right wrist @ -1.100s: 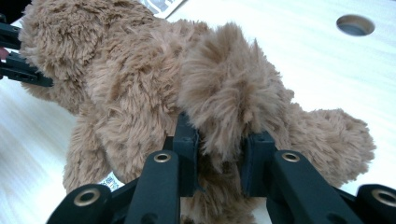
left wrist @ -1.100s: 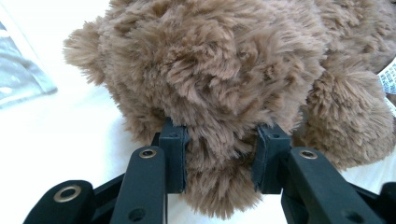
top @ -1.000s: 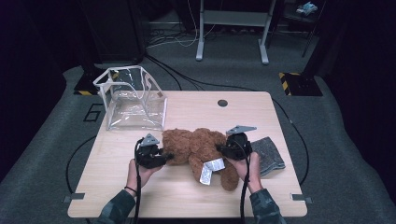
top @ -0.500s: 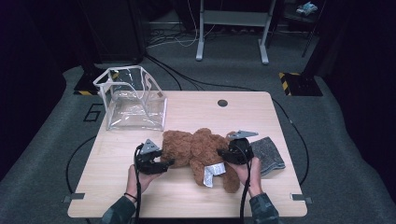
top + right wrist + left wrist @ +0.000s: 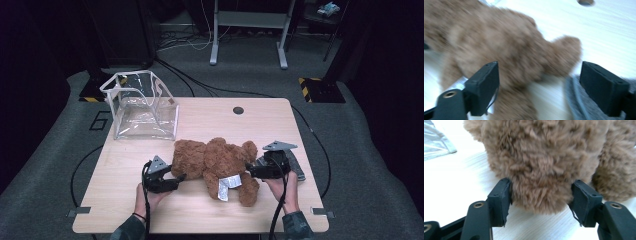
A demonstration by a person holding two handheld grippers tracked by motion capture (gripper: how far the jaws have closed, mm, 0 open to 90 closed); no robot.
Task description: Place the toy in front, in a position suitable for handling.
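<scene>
A brown teddy bear (image 5: 215, 159) lies on the wooden table (image 5: 210, 117) with a white tag (image 5: 227, 185) on its near side. My left gripper (image 5: 179, 178) is at the bear's left end. In the left gripper view the jaws of this gripper (image 5: 541, 192) flank a rounded furry part of the bear (image 5: 541, 165); they have just been closing a little, and the fur brushes the pads without looking squeezed. My right gripper (image 5: 251, 172) is at the bear's right side. Its jaws (image 5: 539, 75) have just been opening and stand wide, with the blurred bear (image 5: 506, 55) ahead of them.
A clear plastic bag (image 5: 142, 105) stands open at the table's back left. A grey cloth (image 5: 296, 167) lies under the right hand, also under the right jaw as the grey cloth (image 5: 576, 102). A round hole (image 5: 238, 110) sits near the far edge.
The right gripper let go of the bear, opened wide and drew back to the right. The left gripper loosened its hold and sank toward the table's near edge.
</scene>
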